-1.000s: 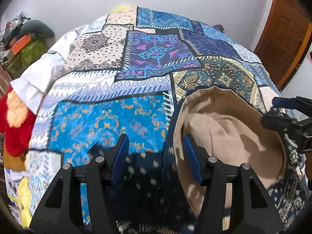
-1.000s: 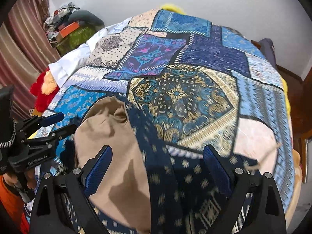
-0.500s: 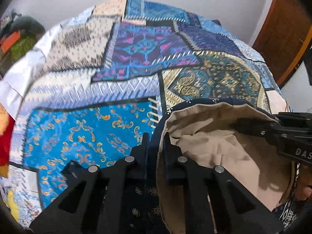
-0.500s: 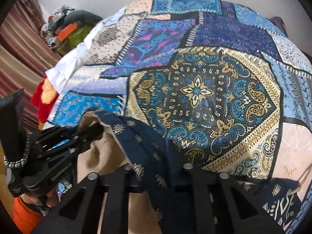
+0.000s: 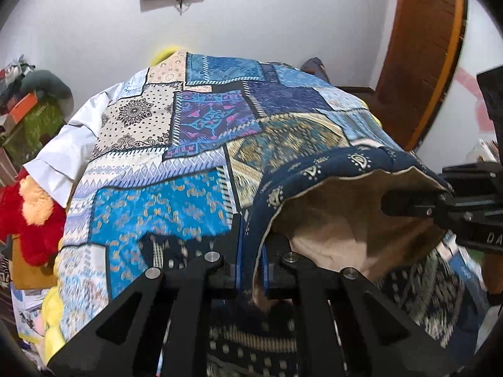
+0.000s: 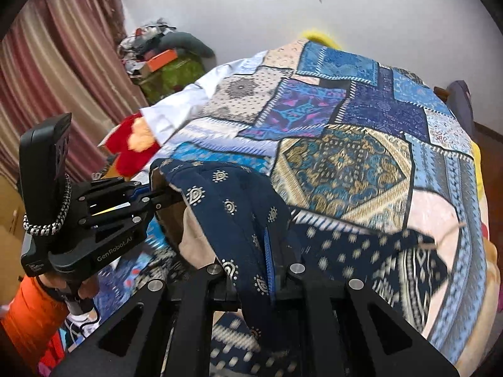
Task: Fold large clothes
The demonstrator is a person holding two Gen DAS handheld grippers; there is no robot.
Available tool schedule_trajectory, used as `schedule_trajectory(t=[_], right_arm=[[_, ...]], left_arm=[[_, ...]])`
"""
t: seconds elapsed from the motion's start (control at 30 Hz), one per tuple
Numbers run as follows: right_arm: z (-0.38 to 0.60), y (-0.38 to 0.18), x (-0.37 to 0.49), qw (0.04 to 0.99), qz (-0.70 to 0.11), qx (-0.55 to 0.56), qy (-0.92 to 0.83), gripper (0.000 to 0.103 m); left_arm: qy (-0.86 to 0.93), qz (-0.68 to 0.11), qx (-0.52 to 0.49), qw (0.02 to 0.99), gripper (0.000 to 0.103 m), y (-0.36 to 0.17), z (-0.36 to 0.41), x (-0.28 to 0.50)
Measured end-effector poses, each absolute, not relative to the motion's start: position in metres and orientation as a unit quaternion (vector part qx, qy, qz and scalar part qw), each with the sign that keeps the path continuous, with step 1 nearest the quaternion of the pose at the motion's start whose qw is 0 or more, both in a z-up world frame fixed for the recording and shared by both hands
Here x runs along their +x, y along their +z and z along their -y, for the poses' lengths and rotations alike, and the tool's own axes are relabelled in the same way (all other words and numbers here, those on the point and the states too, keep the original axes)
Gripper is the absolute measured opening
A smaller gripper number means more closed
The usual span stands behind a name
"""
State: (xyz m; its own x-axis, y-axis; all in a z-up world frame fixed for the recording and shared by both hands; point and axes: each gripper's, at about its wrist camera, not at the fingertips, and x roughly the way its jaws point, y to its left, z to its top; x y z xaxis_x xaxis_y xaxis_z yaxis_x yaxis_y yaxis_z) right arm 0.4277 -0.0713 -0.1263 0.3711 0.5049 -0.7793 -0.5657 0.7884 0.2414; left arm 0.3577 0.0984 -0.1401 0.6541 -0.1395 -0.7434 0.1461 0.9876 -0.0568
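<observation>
The garment (image 5: 327, 169) is soft cloth, dark blue outside with small pale prints, and plain tan cloth inside. The bedspread (image 5: 195, 132) is thin printed cloth in many patches and looks smooth. The left gripper (image 5: 251, 260) and right gripper (image 6: 270, 257) are matt black plastic with small shiny metal screws, and their pads (image 5: 239, 251) are blue and look rubbery. The toy (image 5: 28, 213) is fuzzy red and orange plush. The door (image 5: 424, 47) is glossy brown wood. The wall (image 5: 283, 15) is smooth and painted white. The curtain (image 6: 56, 72) is striped cloth with a slight shine. The sleeve (image 6: 28, 317) is orange cloth
</observation>
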Motion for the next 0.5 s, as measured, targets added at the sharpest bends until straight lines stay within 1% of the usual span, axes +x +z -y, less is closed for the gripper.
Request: schedule_trajectory(t=[0.2,0.5], right_arm=[[0.081,-0.128,0.372,0.818,-0.468,-0.039,0.331,0.009],[0.087,-0.168,0.315,0.794,-0.517,-0.062,0.313,0.009]], left_arm=[[-0.086,-0.423,0.026,0.902,0.009,-0.152,-0.087,0.304],[-0.097,-0.478,0.015,0.873,0.009,-0.2,-0.084,0.256]])
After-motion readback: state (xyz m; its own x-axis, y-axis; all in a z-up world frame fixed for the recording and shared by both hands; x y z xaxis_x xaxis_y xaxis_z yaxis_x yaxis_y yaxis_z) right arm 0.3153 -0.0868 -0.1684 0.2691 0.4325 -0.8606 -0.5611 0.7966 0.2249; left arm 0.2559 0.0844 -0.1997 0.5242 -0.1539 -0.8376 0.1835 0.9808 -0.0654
